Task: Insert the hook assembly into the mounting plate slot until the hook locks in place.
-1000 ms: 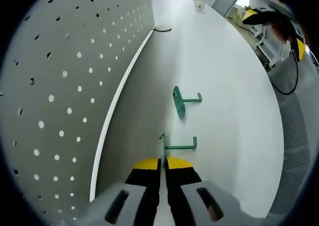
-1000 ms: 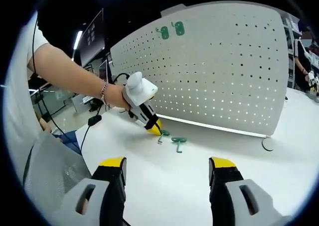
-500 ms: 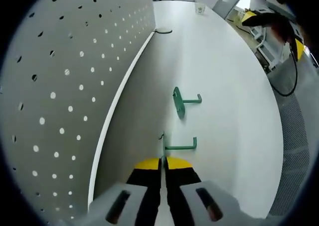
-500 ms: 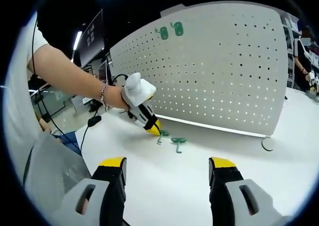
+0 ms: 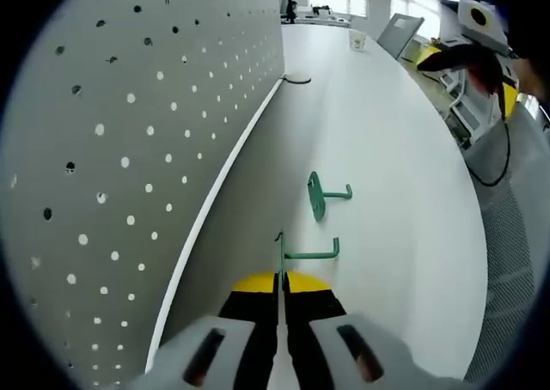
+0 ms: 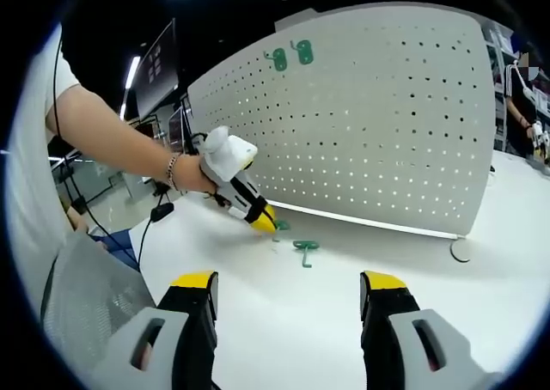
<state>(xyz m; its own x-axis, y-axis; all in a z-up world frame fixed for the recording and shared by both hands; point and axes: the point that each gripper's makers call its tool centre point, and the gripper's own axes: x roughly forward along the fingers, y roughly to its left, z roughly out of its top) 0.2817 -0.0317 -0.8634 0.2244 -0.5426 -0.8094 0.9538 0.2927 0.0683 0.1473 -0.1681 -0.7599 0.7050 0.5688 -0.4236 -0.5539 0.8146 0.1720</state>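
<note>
In the left gripper view, the left hand-held gripper (image 5: 279, 280) at 6 o'clock is closed on the plate of a green hook (image 5: 296, 254), lifting it for the pegboard (image 5: 129, 149) at 9 o'clock. A second green hook (image 5: 322, 194) lies on the tabletop (image 5: 387, 175), just beyond.

In the right gripper view, the right hand-held gripper (image 6: 288, 308) waits wide open and empty, probably to keep everything in sight. Two mounted hooks (image 6: 289, 57) sit at 12 o'clock.

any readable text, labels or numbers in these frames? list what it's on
None readable.
The perforated board, the green hooks on the table and on the board, and both grippers carry no visible lettering.
The dark screen far left in the right gripper view shows pale marks, too small and blurred to read.
</note>
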